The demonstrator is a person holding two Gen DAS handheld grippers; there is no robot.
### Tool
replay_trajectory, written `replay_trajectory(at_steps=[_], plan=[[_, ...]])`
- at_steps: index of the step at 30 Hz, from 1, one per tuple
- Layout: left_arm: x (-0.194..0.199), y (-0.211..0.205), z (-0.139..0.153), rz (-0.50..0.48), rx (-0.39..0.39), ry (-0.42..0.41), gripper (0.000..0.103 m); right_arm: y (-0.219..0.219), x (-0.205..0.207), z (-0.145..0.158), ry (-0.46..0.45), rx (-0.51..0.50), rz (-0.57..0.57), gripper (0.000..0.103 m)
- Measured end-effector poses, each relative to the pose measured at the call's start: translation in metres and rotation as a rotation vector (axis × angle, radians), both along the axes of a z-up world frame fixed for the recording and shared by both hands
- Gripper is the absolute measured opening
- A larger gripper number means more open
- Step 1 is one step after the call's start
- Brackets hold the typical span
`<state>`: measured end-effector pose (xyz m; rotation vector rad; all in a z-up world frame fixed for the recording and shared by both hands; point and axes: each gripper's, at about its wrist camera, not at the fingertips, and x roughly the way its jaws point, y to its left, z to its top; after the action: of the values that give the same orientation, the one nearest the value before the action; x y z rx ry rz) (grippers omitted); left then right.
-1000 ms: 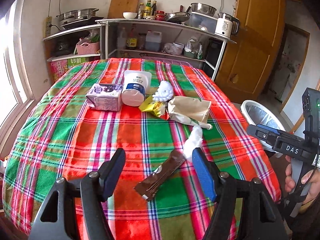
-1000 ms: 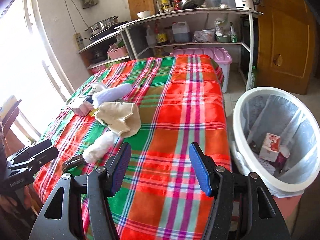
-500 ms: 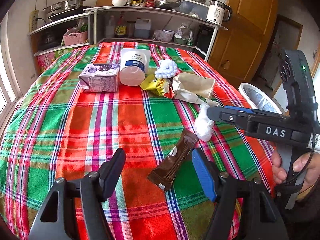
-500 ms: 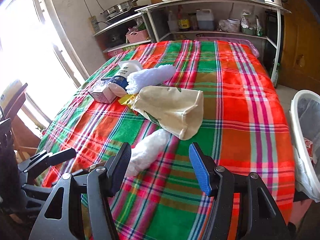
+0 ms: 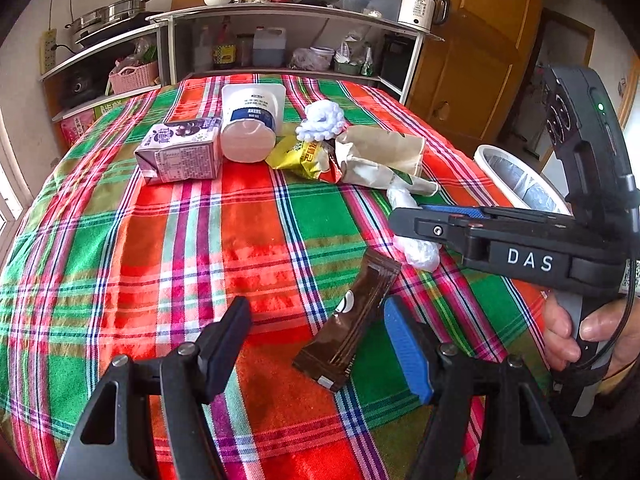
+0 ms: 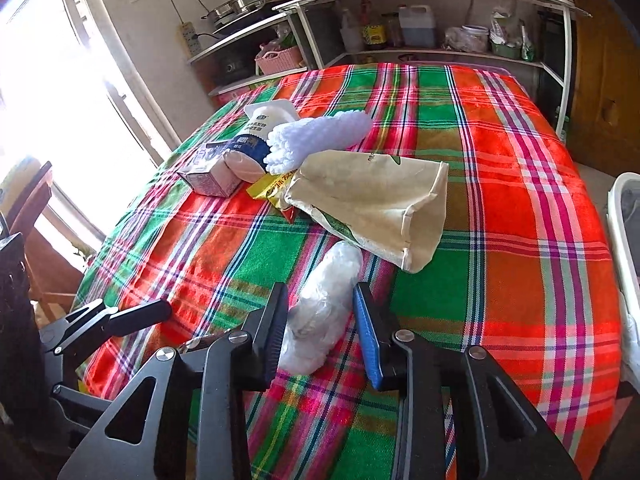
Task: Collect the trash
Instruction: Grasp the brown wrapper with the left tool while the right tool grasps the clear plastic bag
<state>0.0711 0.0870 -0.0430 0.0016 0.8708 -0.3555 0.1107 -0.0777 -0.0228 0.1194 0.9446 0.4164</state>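
Trash lies on a plaid tablecloth [image 5: 120, 240]. A crumpled clear plastic wad [image 6: 324, 308] lies between the fingers of my right gripper [image 6: 322, 316], whose jaws have narrowed around it; contact is not certain. It also shows in the left wrist view [image 5: 416, 248] under the right gripper [image 5: 432, 224]. My left gripper [image 5: 318, 336] is open, with a brown wrapper [image 5: 348, 320] between its fingers. Farther back lie a beige paper bag [image 6: 376, 204], a yellow wrapper [image 5: 300, 156], a purple carton [image 5: 180, 154], a white cup [image 5: 250, 124] and a white fluffy wad [image 6: 316, 136].
A white bin [image 5: 520, 184] with a liner stands off the table's right edge; its rim shows in the right wrist view [image 6: 624, 240]. Shelves [image 5: 280, 40] with kitchenware stand behind the table. A wooden chair [image 6: 36, 216] is at the left by the window.
My right gripper moved left from the bin over the table, came down on the plastic wad and narrowed its jaws around it. My left gripper moved closer to the brown wrapper.
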Motion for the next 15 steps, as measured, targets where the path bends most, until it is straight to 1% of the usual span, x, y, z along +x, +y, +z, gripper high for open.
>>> replay_trajectory(at_steps=[2, 5, 9, 12, 14, 15], plan=[[0.001, -0.003, -0.001, -0.01, 0.003, -0.001, 0.071, -0.001, -0.004, 0.0, -0.015, -0.018, 0.0, 0.032], [0.005, -0.011, -0.002, -0.016, 0.037, -0.002, 0.071, -0.007, -0.009, 0.001, -0.032, -0.038, -0.007, 0.031], [0.007, -0.016, -0.002, 0.005, 0.046, -0.001, 0.071, -0.02, -0.017, 0.002, -0.041, -0.05, -0.023, 0.031], [0.008, -0.019, -0.003, 0.017, 0.067, -0.007, 0.071, -0.033, -0.023, 0.002, -0.037, -0.046, -0.045, 0.031], [0.007, -0.021, -0.003, 0.024, 0.084, -0.014, 0.07, -0.04, -0.028, 0.003, -0.037, -0.049, -0.054, 0.031], [0.007, -0.021, -0.003, 0.028, 0.092, -0.017, 0.067, -0.043, -0.03, 0.003, -0.037, -0.051, -0.058, 0.031]])
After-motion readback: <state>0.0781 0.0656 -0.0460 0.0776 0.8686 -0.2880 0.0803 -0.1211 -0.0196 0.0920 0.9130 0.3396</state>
